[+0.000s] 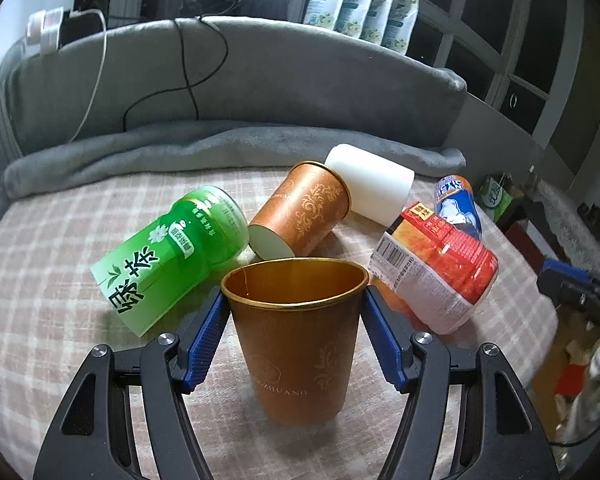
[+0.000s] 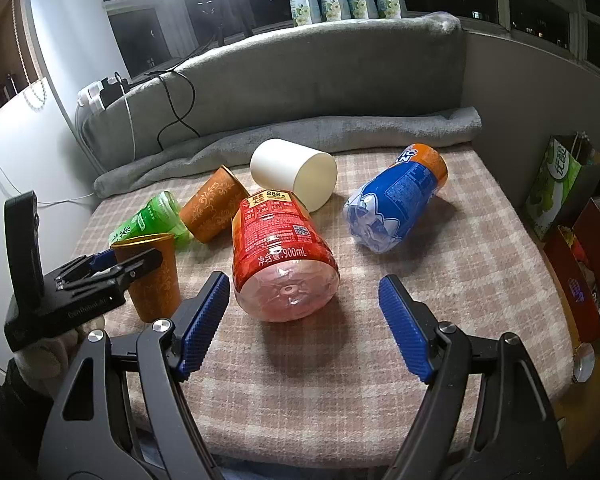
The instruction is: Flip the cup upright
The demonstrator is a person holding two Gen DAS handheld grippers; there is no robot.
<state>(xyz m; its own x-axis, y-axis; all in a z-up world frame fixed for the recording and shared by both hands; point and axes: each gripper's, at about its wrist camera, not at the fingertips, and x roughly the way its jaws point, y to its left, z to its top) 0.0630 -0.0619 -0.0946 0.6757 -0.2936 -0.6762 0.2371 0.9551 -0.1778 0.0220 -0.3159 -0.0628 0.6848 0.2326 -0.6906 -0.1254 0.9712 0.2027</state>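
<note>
A brown paper cup with a gold rim [image 1: 300, 344] stands upright on the checked cloth, mouth up. My left gripper [image 1: 294, 300] has its blue pads on both sides of the cup near the rim and is shut on it. The same cup shows in the right wrist view [image 2: 152, 276] with the left gripper [image 2: 100, 268] around it. A second brown cup [image 1: 304, 210] lies on its side behind it, and a white cup [image 1: 374, 184] lies on its side further back. My right gripper [image 2: 304, 316] is open and empty, just in front of the red bottle's base.
A green bottle [image 1: 168, 252], a red-labelled bottle [image 2: 280, 256] and a blue and orange bottle [image 2: 396, 204] lie on their sides on the cloth. A grey blanket roll [image 2: 300, 136] and sofa back border the far side. Boxes and bags [image 2: 572, 208] stand beyond the right edge.
</note>
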